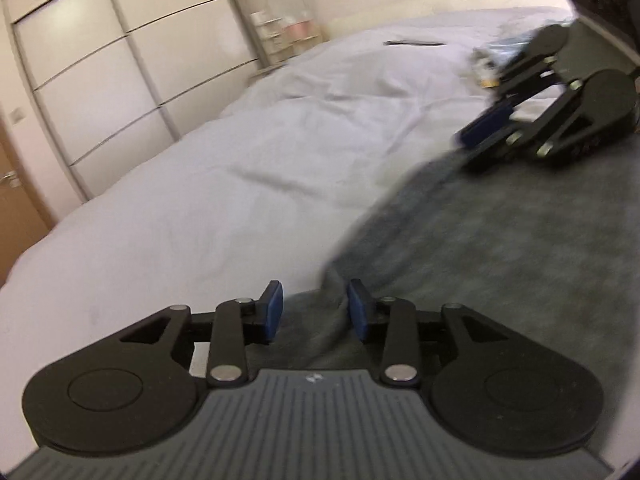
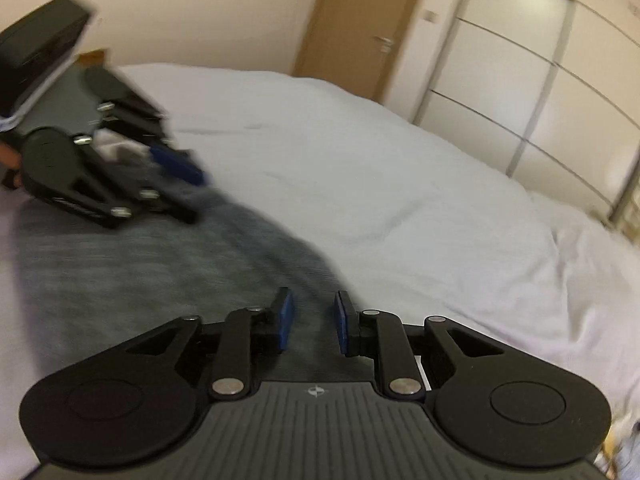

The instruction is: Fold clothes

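A dark grey garment (image 1: 500, 248) lies spread on the white bed; it also shows in the right wrist view (image 2: 132, 264). My left gripper (image 1: 314, 310) is open, its blue pads on either side of a raised fold at the garment's near edge. My right gripper (image 2: 312, 322) is open with grey fabric between its pads. In the left wrist view the right gripper (image 1: 480, 136) sits at the garment's far edge. In the right wrist view the left gripper (image 2: 180, 184) sits low on the garment's far end. Both views are motion-blurred.
The white duvet (image 1: 240, 168) covers the bed beyond the garment. White wardrobe doors (image 1: 100, 80) and a wooden door (image 2: 360, 20) stand past the bed. A crumpled bluish item (image 1: 500, 52) and a thin dark object (image 1: 414, 43) lie further up the bed.
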`<action>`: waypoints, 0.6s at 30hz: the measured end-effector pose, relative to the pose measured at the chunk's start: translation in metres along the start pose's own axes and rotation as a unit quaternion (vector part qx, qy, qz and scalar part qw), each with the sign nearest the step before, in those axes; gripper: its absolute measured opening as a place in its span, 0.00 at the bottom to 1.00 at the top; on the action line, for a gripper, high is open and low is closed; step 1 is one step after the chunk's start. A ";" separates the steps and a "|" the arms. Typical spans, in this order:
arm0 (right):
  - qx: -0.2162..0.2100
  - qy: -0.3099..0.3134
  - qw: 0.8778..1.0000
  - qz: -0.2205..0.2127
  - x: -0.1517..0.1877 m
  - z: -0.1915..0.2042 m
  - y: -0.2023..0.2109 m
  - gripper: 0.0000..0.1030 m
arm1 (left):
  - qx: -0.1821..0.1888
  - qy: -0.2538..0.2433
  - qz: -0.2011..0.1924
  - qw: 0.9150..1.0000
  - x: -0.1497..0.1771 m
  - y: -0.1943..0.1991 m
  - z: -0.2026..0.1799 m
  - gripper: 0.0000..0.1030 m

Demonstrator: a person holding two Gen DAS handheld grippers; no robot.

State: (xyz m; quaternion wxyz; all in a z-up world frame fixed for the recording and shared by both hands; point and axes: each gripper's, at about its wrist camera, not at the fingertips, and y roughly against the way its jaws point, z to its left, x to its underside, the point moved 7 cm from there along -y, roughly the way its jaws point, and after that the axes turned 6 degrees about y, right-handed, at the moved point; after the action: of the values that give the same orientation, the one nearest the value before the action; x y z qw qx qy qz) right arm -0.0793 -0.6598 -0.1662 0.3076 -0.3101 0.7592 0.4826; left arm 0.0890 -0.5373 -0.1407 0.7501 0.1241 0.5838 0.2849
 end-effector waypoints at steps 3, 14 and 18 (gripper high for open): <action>0.037 -0.017 0.999 0.021 0.014 -0.026 -0.001 0.21 | -0.051 0.027 0.018 0.998 0.010 0.000 0.036 0.23; 0.012 -0.043 0.999 -0.032 -0.008 0.006 0.056 0.22 | -0.011 0.070 0.003 0.997 0.014 0.035 0.027 0.20; -0.013 0.015 1.000 0.000 -0.005 0.025 0.033 0.21 | -0.031 0.040 0.028 0.998 0.031 0.010 0.027 0.24</action>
State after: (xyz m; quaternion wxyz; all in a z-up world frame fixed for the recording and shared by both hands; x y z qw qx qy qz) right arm -0.0972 -0.6246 -0.1537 0.2925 -0.3215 0.7569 0.4881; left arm 0.1167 -0.5076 -0.1531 0.7215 0.1061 0.6002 0.3287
